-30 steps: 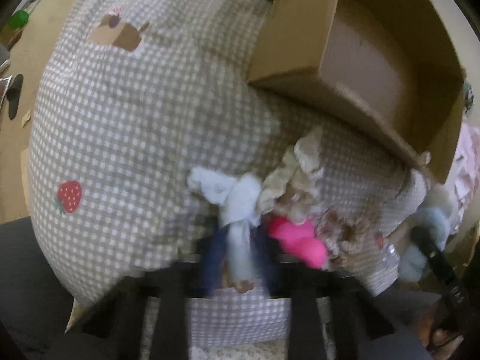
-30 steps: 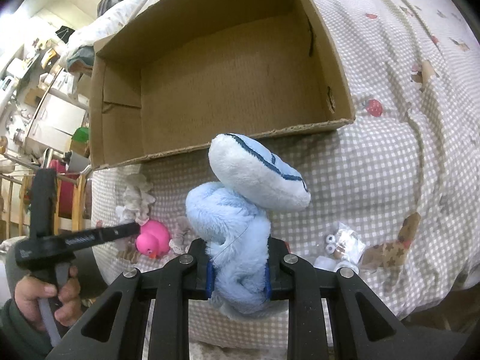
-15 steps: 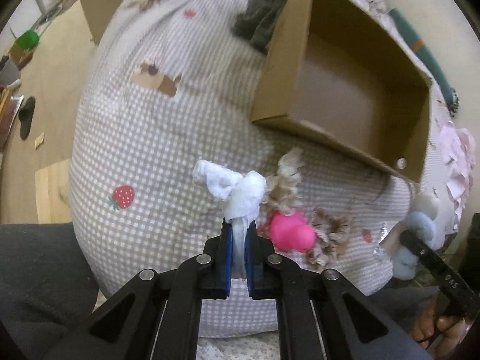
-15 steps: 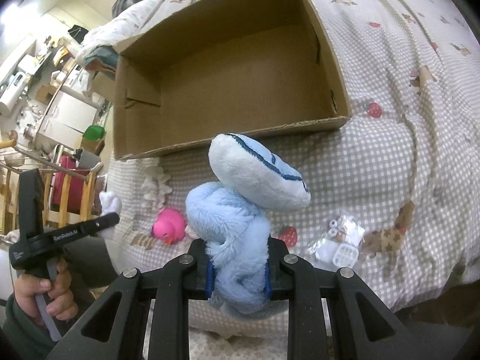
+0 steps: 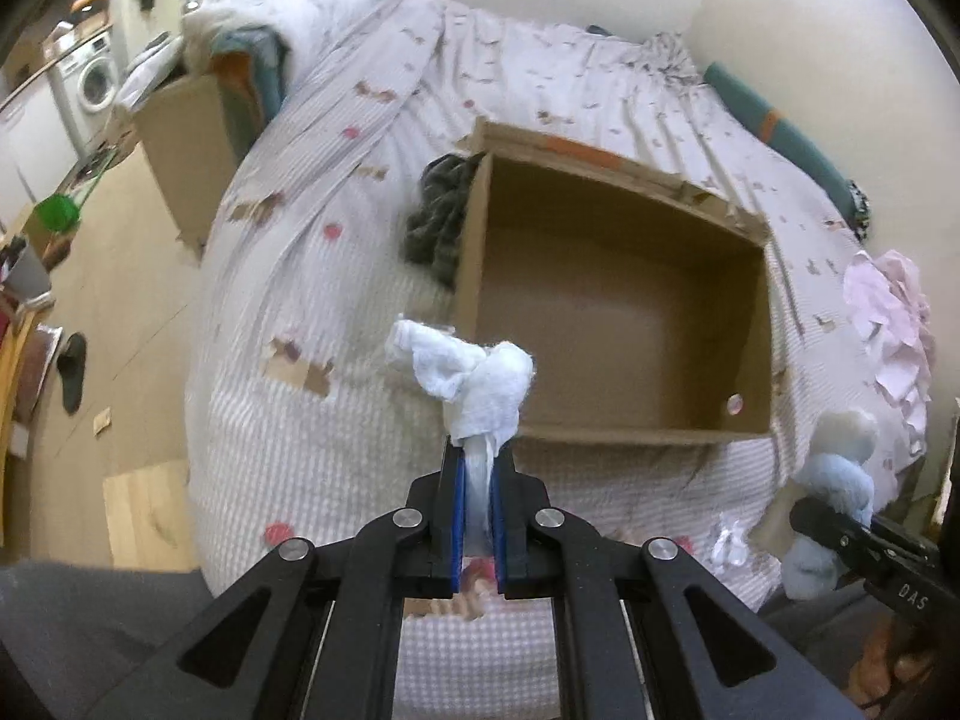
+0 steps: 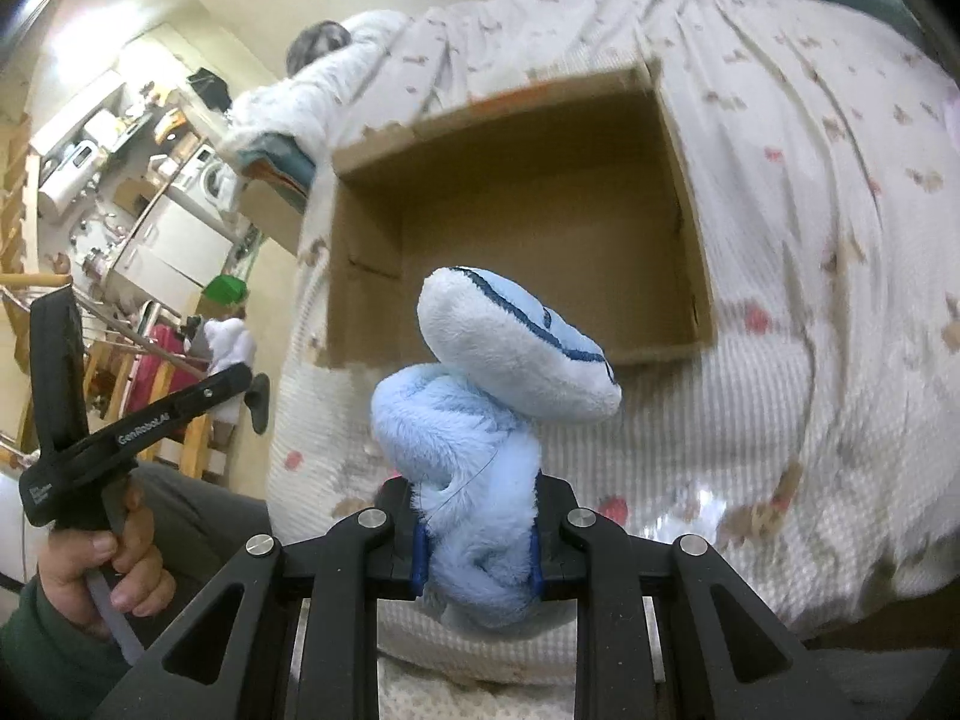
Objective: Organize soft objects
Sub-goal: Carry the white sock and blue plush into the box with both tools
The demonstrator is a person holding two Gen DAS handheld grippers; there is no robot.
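My left gripper [image 5: 477, 468] is shut on a white cloth [image 5: 474, 378] and holds it in the air just in front of the near wall of an open cardboard box [image 5: 618, 324] on the bed. My right gripper [image 6: 477, 540] is shut on a light blue plush toy [image 6: 498, 396], held up in front of the same box [image 6: 516, 222]. The plush also shows at the right edge of the left wrist view [image 5: 837, 474]. The left gripper and its cloth show at the left of the right wrist view [image 6: 231, 336]. The box holds nothing that I can see.
The bed has a checked beige cover [image 5: 300, 420]. A dark grey cloth [image 5: 441, 210] lies against the box's left wall. A pink frilled cloth [image 5: 894, 324] lies at the right. A clear plastic packet [image 5: 729, 540] lies near the bed's front edge. A second cardboard box [image 5: 186, 138] stands at the left.
Both grippers have risen and tipped toward the box, which now fills more of each view. The left gripper lifted the white cloth off the bed; the pink toy and frilly items dropped from sight.
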